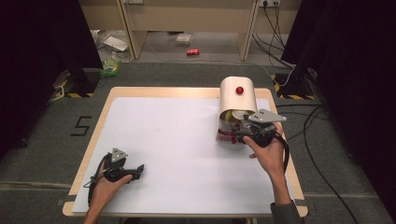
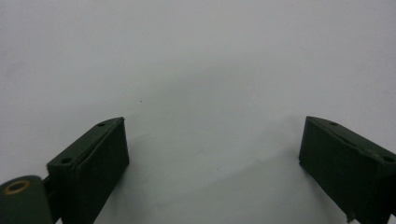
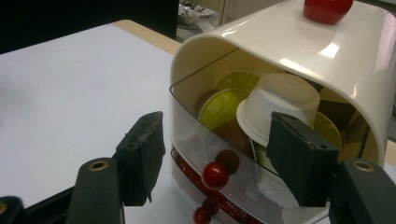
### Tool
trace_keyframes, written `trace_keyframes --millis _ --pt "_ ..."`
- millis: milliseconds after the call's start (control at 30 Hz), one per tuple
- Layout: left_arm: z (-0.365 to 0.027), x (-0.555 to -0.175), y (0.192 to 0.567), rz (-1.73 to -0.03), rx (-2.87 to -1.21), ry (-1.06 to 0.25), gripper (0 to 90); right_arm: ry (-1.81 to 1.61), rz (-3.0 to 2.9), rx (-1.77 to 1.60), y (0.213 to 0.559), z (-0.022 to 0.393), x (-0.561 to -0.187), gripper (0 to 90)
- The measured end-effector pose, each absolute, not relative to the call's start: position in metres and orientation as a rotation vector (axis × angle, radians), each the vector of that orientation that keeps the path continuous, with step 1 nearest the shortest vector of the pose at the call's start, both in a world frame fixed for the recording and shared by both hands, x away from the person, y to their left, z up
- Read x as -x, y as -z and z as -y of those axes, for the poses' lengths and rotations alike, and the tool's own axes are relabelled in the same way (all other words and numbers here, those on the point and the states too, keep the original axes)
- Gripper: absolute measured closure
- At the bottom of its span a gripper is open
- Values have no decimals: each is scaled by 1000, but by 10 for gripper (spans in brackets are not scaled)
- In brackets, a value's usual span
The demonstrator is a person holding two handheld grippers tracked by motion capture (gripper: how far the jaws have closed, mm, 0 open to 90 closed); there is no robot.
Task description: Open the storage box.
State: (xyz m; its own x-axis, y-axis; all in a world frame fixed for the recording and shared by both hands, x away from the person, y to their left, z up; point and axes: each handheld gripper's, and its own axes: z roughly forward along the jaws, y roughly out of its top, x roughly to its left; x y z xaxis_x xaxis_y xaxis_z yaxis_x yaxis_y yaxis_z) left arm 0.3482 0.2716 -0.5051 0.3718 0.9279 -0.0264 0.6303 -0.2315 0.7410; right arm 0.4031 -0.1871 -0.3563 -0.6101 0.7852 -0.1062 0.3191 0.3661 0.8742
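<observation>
A cream capsule holder (image 1: 237, 95) with an arched cover and a red knob (image 1: 239, 90) on top stands at the table's far right. Its clear drawer (image 3: 187, 126) is pulled out toward me. Inside lie a white capsule (image 3: 280, 105) and green-lidded capsules (image 3: 219, 109). My right gripper (image 1: 239, 135) (image 3: 215, 122) is at the drawer front, open. Its jaws stand on either side of the drawer's small red knob (image 3: 215, 175) without pressing on it. My left gripper (image 1: 136, 171) rests near the front left, open over the bare white surface (image 2: 210, 70).
The white mat (image 1: 177, 140) covers a wooden table (image 1: 112, 95). Dark curtains flank both sides. On the floor beyond lie a red can (image 1: 193, 52), litter and cables (image 1: 275, 28). A "5" mark (image 1: 81, 126) is on the floor at left.
</observation>
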Motion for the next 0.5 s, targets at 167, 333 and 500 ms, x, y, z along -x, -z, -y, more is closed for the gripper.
trace_keyframes --millis 167,333,500 --pt "-272 -348 505 -1343 -1960 -565 74 -1171 -2116 -966 361 189 -409 367" --pt "-272 -348 505 -1343 -1961 -565 74 -1152 -2137 -972 366 188 -412 363" --pt "-272 -348 505 -1343 -1960 -566 74 -1157 -2136 -968 367 188 -412 364"
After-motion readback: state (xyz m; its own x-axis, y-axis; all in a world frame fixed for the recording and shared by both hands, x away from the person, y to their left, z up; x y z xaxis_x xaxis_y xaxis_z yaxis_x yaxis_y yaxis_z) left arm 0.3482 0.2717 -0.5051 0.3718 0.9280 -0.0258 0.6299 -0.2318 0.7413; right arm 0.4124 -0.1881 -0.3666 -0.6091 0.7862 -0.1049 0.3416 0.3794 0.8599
